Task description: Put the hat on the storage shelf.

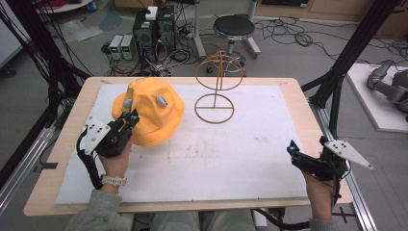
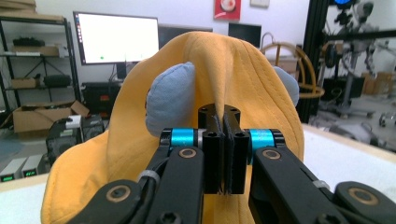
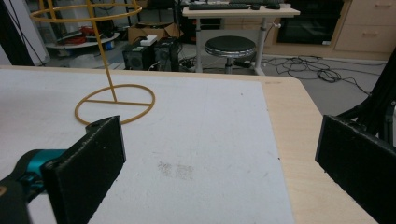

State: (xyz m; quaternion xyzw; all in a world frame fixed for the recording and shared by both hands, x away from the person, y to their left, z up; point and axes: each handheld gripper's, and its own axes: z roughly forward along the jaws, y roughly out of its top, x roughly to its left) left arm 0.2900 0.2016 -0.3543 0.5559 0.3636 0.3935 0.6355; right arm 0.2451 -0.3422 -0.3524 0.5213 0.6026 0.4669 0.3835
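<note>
Your right gripper point(image 1: 294, 153) has open mat point(image 1: 231, 159) ahead, clear to the wire hat stand point(image 1: 216, 86) at the back center. The yellow hat point(image 1: 151, 113) blocks the left-rear area, w/ a narrow gap between hat & stand.

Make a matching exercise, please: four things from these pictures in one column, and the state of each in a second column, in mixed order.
Things:
1. left claw
2. right claw
3. yellow hat
4. wire hat stand

States:
A. standing upright, nothing on it
B. open, nothing between its jaws
C. pinched by its fabric
D. shut on fabric

Pairs: 1-D, 2-B, 3-C, 4-A
</note>
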